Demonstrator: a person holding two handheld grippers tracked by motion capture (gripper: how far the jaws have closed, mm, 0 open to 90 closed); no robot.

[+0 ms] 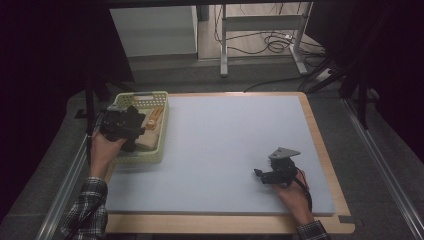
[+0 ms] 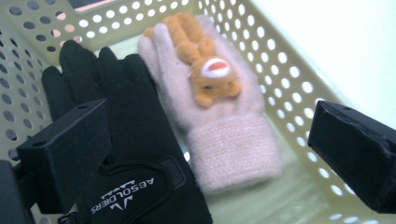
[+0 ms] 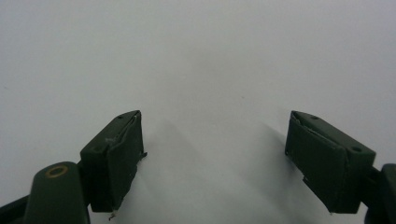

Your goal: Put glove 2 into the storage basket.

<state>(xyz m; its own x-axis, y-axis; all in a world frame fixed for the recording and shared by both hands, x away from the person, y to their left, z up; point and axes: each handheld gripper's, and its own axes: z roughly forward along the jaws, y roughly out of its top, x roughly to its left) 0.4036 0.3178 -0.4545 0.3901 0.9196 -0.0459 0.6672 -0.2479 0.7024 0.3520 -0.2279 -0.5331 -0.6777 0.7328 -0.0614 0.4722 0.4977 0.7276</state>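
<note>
Glove logo: "ABSOLDIERS"

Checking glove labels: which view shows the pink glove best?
Left gripper view: the pink glove lies flat in the basket beside the black glove. The high view gives a small patch; the right gripper view faces the mat.

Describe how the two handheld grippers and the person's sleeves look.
Both grippers are black with two blocky, flat-faced jaws. The right gripper carries a grey three-cornered plate on top and trails a black cable; the left gripper is a bulky black unit. Both sleeves are dark-and-white plaid.
</note>
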